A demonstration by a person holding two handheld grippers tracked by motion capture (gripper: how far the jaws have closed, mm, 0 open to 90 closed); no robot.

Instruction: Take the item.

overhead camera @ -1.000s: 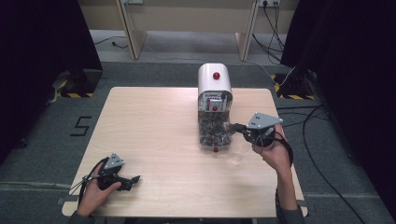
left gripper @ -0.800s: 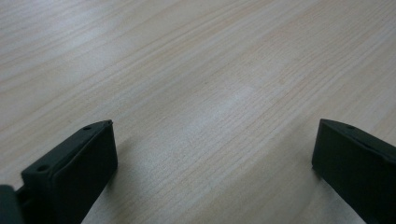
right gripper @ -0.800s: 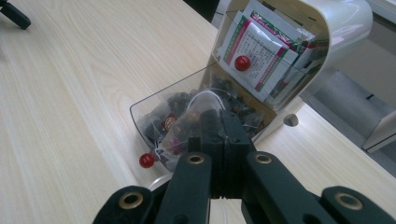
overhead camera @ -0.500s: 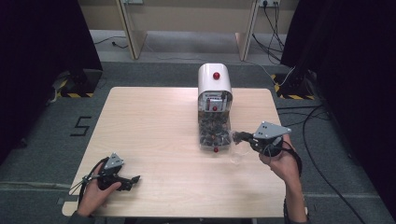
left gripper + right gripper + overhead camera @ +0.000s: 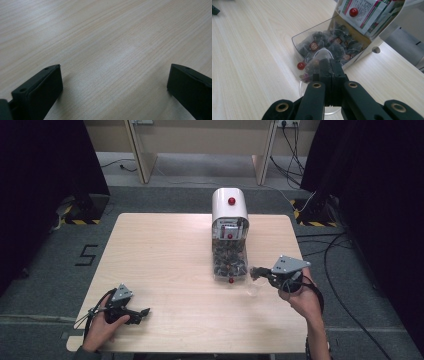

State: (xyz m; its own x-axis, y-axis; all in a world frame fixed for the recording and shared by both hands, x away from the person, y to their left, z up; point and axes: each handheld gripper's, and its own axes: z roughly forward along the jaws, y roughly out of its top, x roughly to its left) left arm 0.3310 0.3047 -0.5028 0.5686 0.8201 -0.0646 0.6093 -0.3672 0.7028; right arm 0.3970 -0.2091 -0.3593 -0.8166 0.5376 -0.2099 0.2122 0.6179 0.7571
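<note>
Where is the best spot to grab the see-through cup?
Its thin rim, from the side away from the tea-bag box. The cup is open on top, so one jaw fits inside, one outside. The right hand-held gripper looks shut on the rim that way.

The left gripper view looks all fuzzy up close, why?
In the left gripper view the black fingers sit too close, so their edges blur, with soft shadows on the table and a pale glare patch. In the right gripper view the fingers blur too; the clear cup glints.
</note>
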